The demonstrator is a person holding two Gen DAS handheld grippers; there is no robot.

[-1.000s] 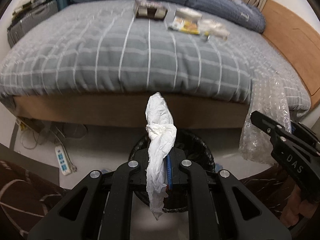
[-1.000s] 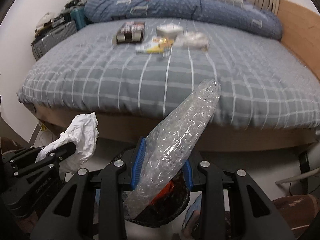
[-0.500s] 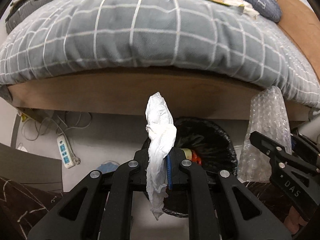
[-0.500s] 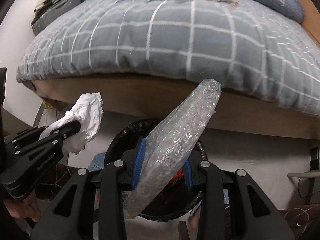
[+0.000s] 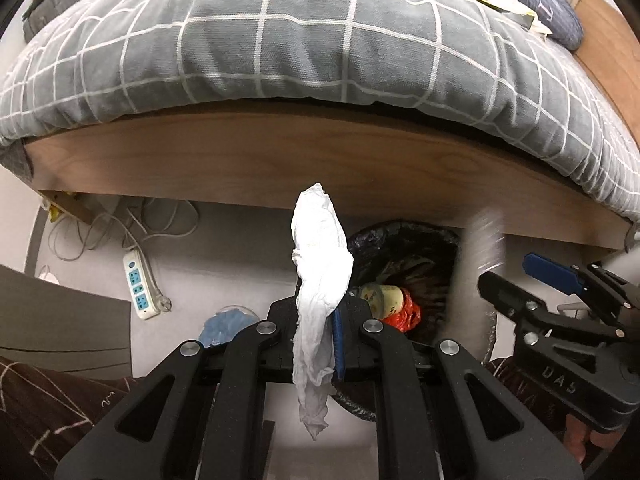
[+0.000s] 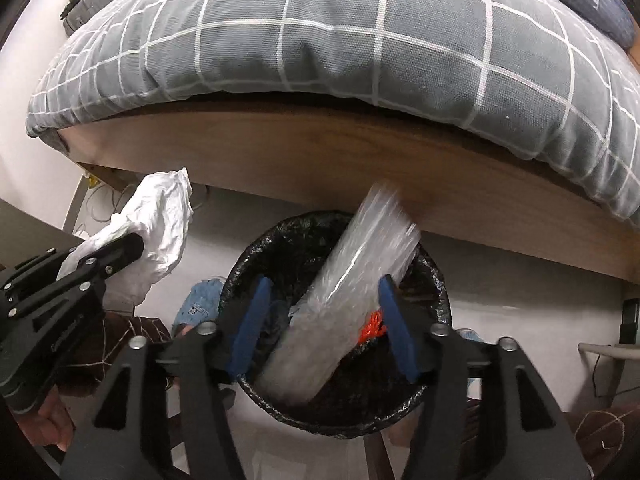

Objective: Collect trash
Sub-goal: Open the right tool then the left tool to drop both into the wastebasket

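Black left gripper (image 5: 320, 320) pinching tissue (image 5: 320, 264), "DAS"-marked right gripper (image 6: 320, 320) opening, bubble wrap (image 6: 344, 292) between.

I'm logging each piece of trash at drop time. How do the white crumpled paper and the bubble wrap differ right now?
The crumpled paper is opaque white and sharp; the bubble wrap is clear and motion-blurred. The paper is pinched in the shut left gripper; the wrap sits loose between the opening jaws of the right gripper. In the right wrist view the wrap is over the bin, the paper left of it. Both are light trash.
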